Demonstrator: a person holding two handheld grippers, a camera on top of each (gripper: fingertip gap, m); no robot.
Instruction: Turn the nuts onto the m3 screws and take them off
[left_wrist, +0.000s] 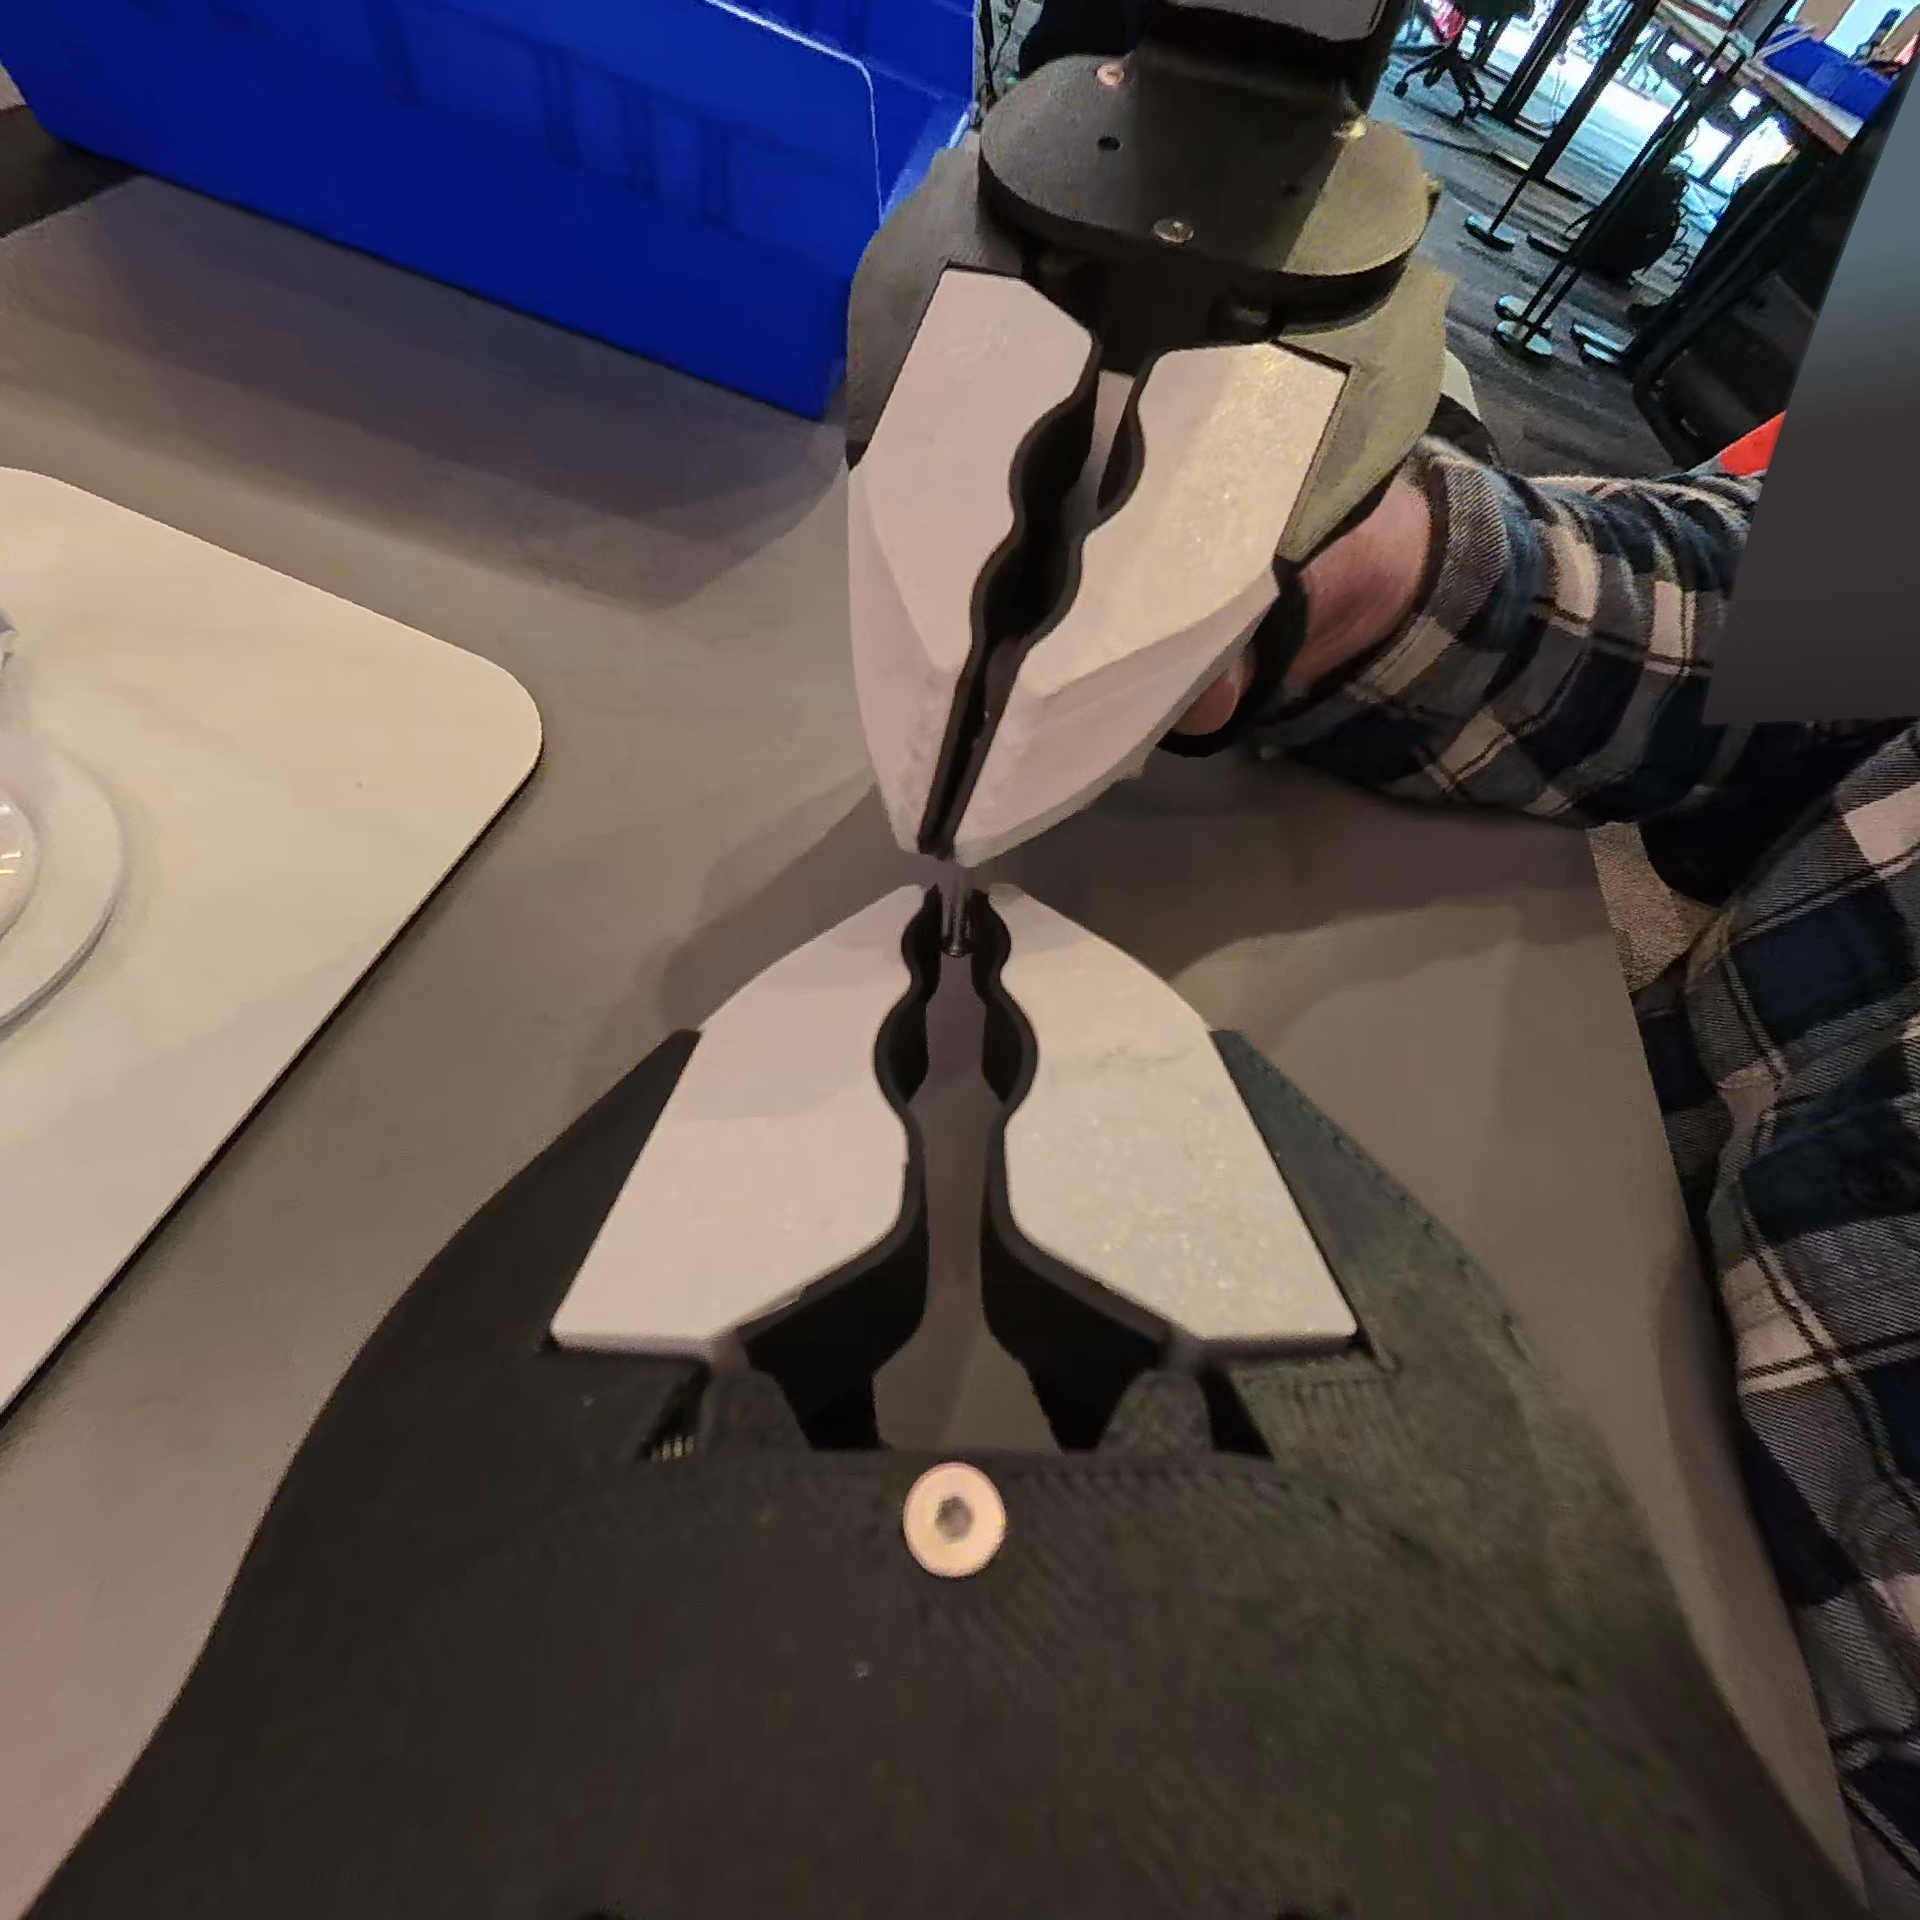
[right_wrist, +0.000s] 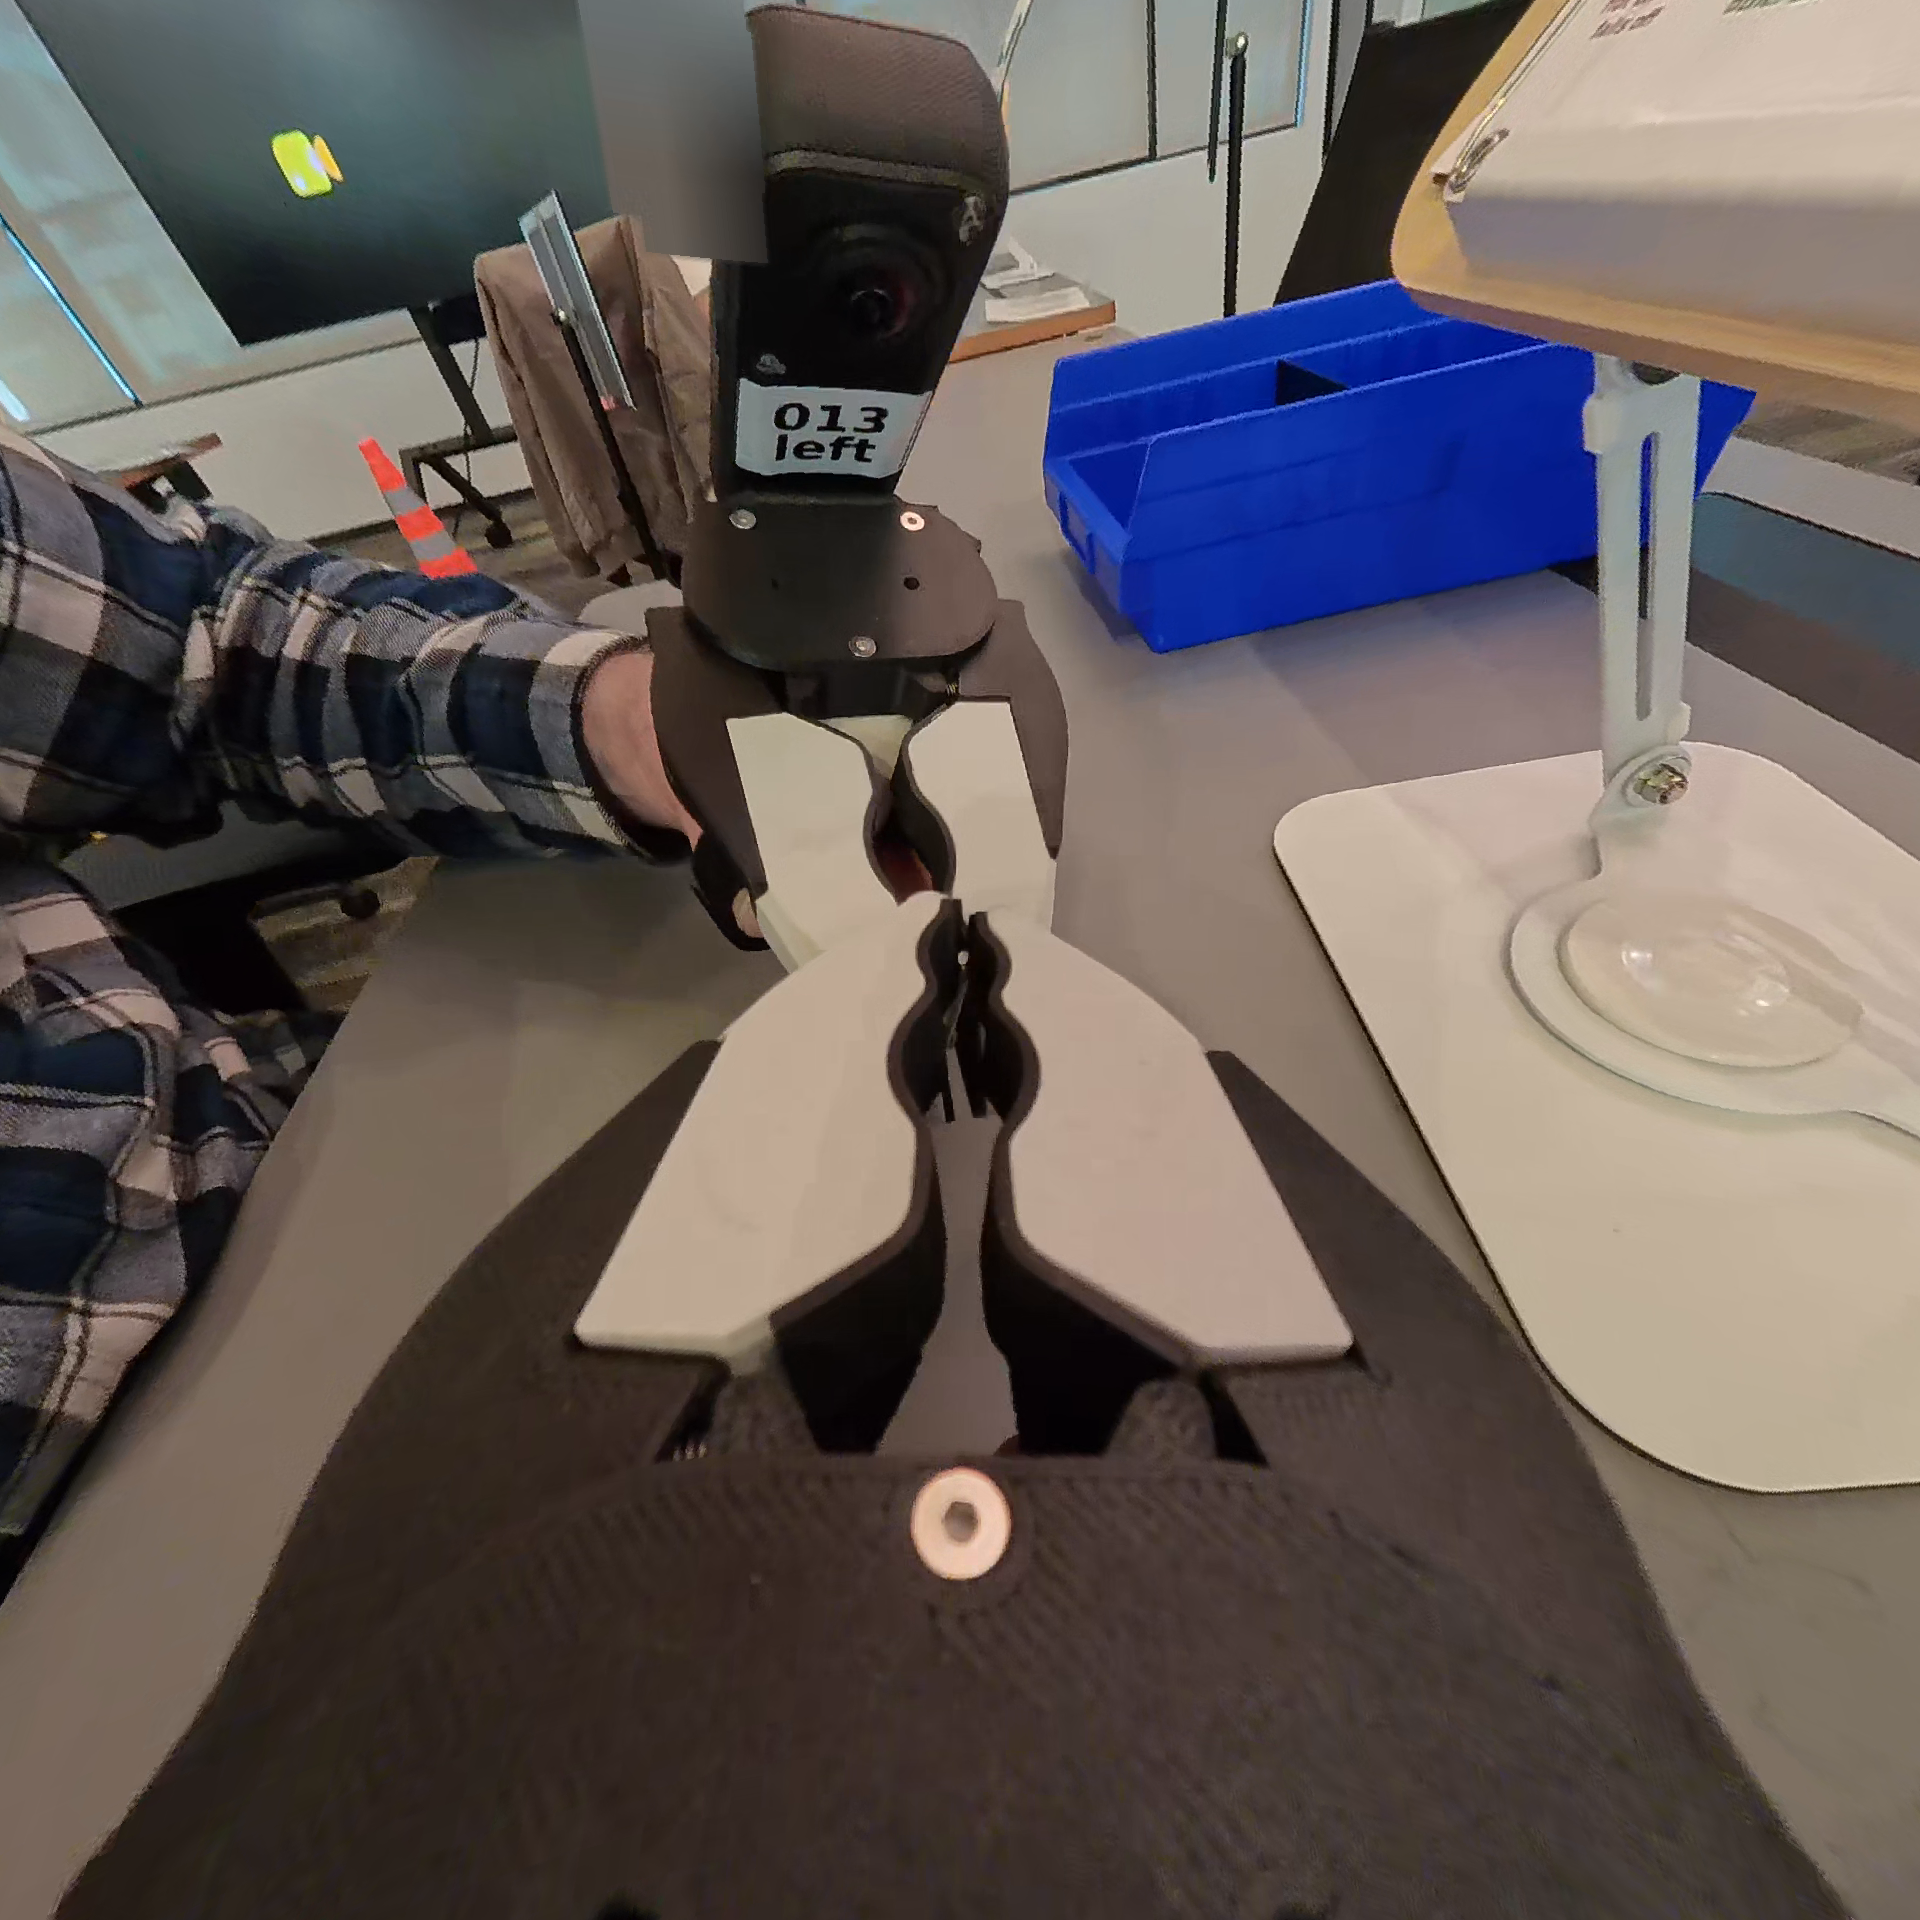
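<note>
1. Left wrist view, and the two tools are nose to nose over the grey table (left_wrist: 644, 540): the left gripper (left_wrist: 951, 909) points up from the bottom edge, and the right gripper (left_wrist: 940, 850) angles down to meet it, tip almost on tip.
2. Between them is a thin metal pin (left_wrist: 951, 920). It runs straight from the right gripper's tips into the mouth of the left gripper, clear of the table.
3. Right gripper: clenched. Its white fingers (left_wrist: 1049, 727) are drawn together with only the black pad line between them, and the pin's far end is pinched at the very tip.
4. Left gripper: nearly closed, with its pads sitting tight on either side of the pin's near end. The view is blurred here, so I cannot tell whether they are pressing on it.
5. Right wrist view: the right gripper's fingers are shut on a thin dark sliver, which looks like the same pin. The left gripper's tips are hidden behind them.
6. A hand (left_wrist: 1351, 582) in a plaid sleeve (left_wrist: 1558, 623) holds the right gripper from the right side.
7. Off to the left lies a white base plate (left_wrist: 260, 779) with a clear dome (left_wrist: 42, 883) on it, well apart from the tips. In the right wrist view a white stand (right_wrist: 1636, 623) rises from that plate.
8. A blue bin (left_wrist: 468, 156) sits at the back of the table, behind both grippers.
</note>
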